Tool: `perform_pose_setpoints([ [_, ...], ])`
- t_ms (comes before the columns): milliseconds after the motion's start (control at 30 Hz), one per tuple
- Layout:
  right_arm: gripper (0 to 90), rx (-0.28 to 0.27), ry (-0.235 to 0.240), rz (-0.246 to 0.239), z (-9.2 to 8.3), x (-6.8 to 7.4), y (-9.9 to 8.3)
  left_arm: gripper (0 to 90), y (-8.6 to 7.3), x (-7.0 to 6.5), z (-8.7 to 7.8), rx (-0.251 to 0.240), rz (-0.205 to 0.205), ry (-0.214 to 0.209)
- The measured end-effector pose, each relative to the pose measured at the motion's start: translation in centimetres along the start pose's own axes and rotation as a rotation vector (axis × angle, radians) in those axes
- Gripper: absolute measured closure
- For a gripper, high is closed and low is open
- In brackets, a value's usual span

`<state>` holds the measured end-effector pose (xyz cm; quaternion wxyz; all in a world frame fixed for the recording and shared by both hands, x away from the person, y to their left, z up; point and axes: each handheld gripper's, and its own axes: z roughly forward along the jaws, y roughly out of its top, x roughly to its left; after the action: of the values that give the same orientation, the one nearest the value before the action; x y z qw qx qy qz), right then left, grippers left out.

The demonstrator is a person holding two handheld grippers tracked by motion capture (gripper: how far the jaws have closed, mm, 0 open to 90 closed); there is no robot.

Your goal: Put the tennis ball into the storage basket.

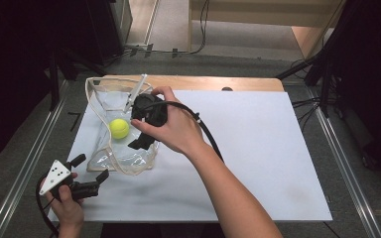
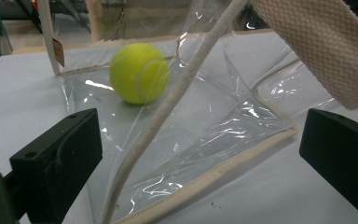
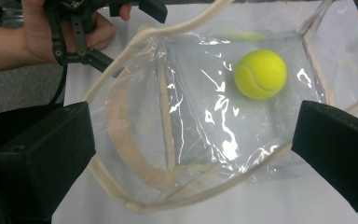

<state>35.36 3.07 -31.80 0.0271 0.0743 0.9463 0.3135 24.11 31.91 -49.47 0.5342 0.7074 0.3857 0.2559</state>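
Note:
A clear plastic bag [image 1: 110, 101] with cream trim and straps lies on the left of the white tabletop [image 1: 258, 148]. A yellow tennis ball [image 1: 119, 128] rests inside it. My right gripper [image 1: 141, 130] hovers just above the bag's right side, open, with the ball [image 3: 261, 73] and bag [image 3: 191, 116] below its wide-apart jaws. My left gripper [image 1: 92, 167] sits low at the bag's near left corner, open and holding nothing. Between its jaws I see the trimmed bag corner [image 2: 205, 177], a thin cream strap [image 2: 168, 107] and the ball [image 2: 140, 72] beyond. A broad strap [image 2: 326, 46] hangs at the upper right.
The white sheet stretches wide to the right of the bag. A wooden table edge [image 1: 203, 82] runs along the back. Metal rails [image 1: 25, 163] flank the table on both sides, with dark stands and cables on the floor behind.

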Motion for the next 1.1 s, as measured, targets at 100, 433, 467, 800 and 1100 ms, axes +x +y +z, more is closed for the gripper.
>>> perform_pose_setpoints([
  [100, 0.0, 0.004, -0.016, 0.014, -0.4, 0.0, -0.8, 0.0, 0.0, 0.0, 0.0, -0.003, -0.002, -0.001],
  [433, 0.0, 0.001, -0.032, 0.063, -1.2, -0.4, -3.1, 0.0, 0.0, 0.0, 0.0, -0.004, -0.002, -0.001],
  [467, 0.0, 0.003, -0.033, 0.068, -1.3, -0.4, -3.3, 0.0, 0.0, 0.0, 0.0, -0.003, -0.002, -0.001],
  [800, 0.0, -0.008, -0.05, 0.128, -1.3, -0.7, -5.3, 0.0, 0.0, 0.0, 0.0, -0.001, 0.0, 0.0],
  [1100, 0.0, -0.031, -0.068, 0.164, -1.5, -1.0, -7.7, 0.0, 0.0, 0.0, 0.0, 0.001, 0.004, 0.001],
])
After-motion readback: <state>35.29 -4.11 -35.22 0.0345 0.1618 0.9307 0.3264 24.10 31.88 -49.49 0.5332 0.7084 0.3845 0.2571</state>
